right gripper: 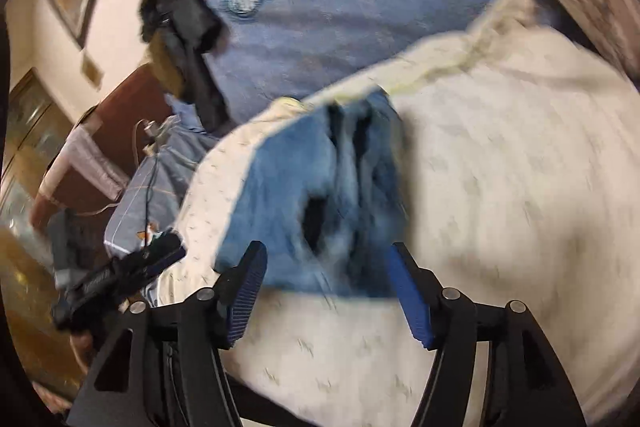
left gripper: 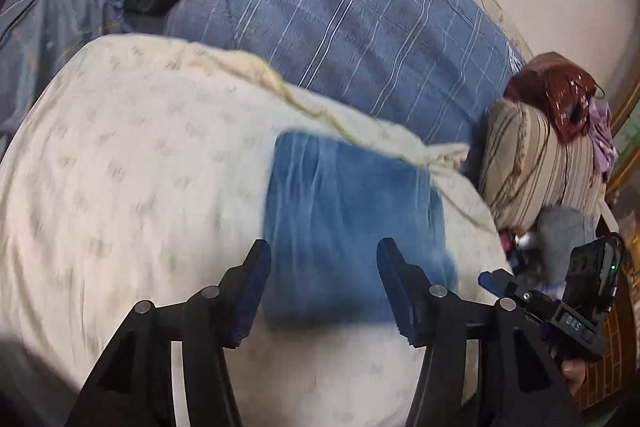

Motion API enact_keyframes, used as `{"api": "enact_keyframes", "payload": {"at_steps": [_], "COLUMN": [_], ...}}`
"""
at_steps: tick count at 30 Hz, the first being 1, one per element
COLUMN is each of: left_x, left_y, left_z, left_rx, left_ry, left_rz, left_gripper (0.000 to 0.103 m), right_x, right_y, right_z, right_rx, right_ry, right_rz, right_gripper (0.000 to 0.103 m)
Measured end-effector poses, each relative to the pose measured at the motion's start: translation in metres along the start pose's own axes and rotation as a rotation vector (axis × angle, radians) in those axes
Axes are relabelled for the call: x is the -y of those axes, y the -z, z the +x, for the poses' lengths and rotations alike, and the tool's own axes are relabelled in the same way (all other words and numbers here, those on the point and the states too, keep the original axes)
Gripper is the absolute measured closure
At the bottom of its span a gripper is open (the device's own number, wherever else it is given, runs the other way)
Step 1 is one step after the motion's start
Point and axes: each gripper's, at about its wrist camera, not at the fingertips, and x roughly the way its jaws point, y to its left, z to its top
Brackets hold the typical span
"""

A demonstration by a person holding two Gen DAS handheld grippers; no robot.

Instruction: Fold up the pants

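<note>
While both grippers hover with jaws apart and empty, left gripper (left gripper: pixel 324 259) and right gripper (right gripper: pixel 326 263), the folded blue pants (left gripper: pixel 348 223) lie on the cream blanket (left gripper: pixel 132 163) near its far ruffled edge.

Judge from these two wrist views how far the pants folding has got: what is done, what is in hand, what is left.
Done: the blue pants lie as a compact folded rectangle on the cream bedspread. In hand: nothing; the left tool and right tool are both open, with no cloth between their fingers. Left: little that shows; the right wrist view is blurred, so neatness of the layers cannot be judged.
</note>
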Motion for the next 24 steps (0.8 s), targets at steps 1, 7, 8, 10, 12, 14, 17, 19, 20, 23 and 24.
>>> {"api": "enact_keyframes", "payload": {"at_steps": [1,7,8,10,12,14,17,19,20,23,24], "left_x": [-0.001,-0.023,-0.03,-0.043,-0.048,-0.047,-0.04,-0.037,-0.033,-0.014,-0.008], "left_y": [-0.015,-0.089,-0.091,-0.086,-0.081,-0.086,-0.09,-0.081,-0.08,-0.079,-0.084], "left_z": [0.009,0.118,0.135,0.153,0.163,0.166,0.177,0.173,0.17,0.15,0.141], "left_rx": [0.006,-0.144,-0.184,-0.214,-0.223,-0.203,-0.184,-0.149,-0.135,-0.099,-0.074], "left_ry": [0.008,0.016,0.042,0.101,0.119,0.115,0.096,0.083,0.097,0.133,0.153], "left_rz": [-0.002,-0.062,-0.088,-0.124,-0.153,-0.141,-0.101,-0.071,-0.053,0.002,0.014], "left_gripper": [0.046,0.044,0.044,0.046,0.048,0.051,0.057,0.072,0.079,0.087,0.087], "right_x": [-0.001,0.014,0.019,0.032,0.043,0.052,0.055,0.053,0.052,0.047,0.044], "right_y": [-0.013,-0.088,-0.091,-0.089,-0.081,-0.078,-0.078,-0.078,-0.077,-0.08,-0.082], "right_z": [0.007,0.09,0.102,0.113,0.117,0.129,0.13,0.131,0.13,0.121,0.114], "right_rx": [-0.012,-0.134,-0.145,-0.124,-0.087,-0.141,-0.145,-0.153,-0.15,-0.118,-0.093], "right_ry": [-0.011,0.019,0.033,0.01,0.019,0.011,-0.006,0.007,0.005,-0.006,-0.009], "right_rz": [-0.012,-0.003,0.003,0.032,0.049,0.06,0.077,0.053,0.048,0.038,0.026], "right_gripper": [0.026,0.024,0.024,0.023,0.023,0.04,0.043,0.05,0.054,0.065,0.066]}}
